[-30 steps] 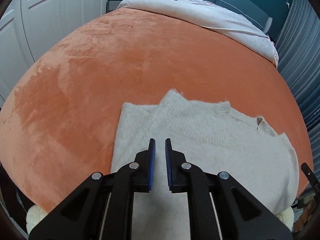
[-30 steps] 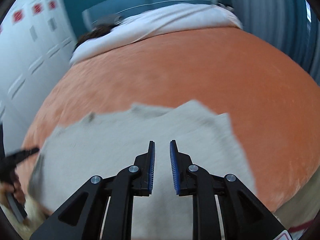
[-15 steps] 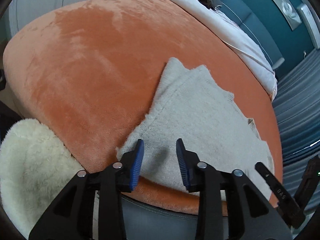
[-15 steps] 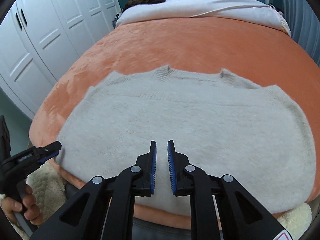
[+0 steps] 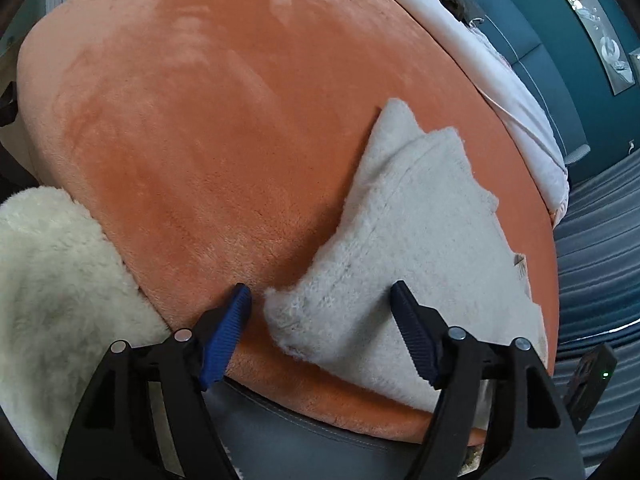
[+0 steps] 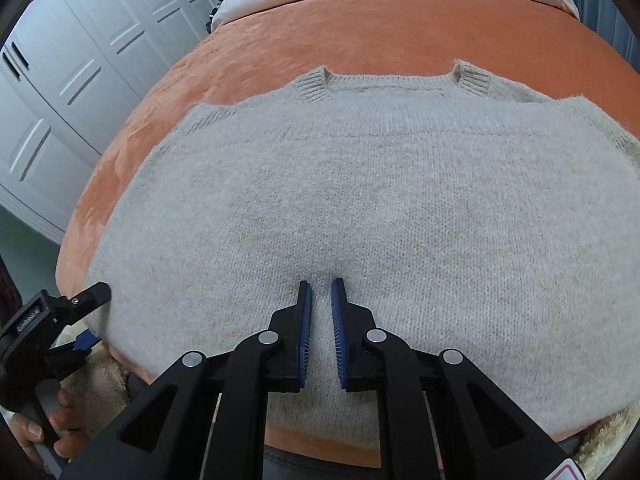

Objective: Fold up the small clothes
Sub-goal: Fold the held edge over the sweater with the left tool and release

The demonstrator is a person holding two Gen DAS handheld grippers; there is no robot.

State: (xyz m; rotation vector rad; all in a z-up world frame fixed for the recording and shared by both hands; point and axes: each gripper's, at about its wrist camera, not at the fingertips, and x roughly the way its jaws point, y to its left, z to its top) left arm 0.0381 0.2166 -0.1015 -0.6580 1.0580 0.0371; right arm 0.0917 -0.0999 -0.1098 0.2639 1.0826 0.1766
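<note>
A beige knit sweater (image 6: 380, 200) lies flat on the orange plush bed cover (image 6: 360, 28), sleeves folded in, ribbed cuffs at its far edge. In the left wrist view the sweater (image 5: 420, 232) has a near corner lying between the fingers of my open left gripper (image 5: 322, 294), at the bed's edge. My left gripper also shows in the right wrist view (image 6: 94, 316), at the sweater's left corner. My right gripper (image 6: 321, 282) is nearly closed, a narrow gap between its fingers, resting over the sweater's middle with no cloth seen between them.
A white fluffy rug (image 5: 48, 280) lies below the bed at the left. A white duvet (image 5: 500, 80) covers the bed's far end. White wardrobe doors (image 6: 80, 60) stand at the left. Grey curtains (image 5: 600, 240) hang at the right.
My left gripper has opened wider and moved in around the sweater's near corner. My right gripper has come lower and closer over the sweater's middle.
</note>
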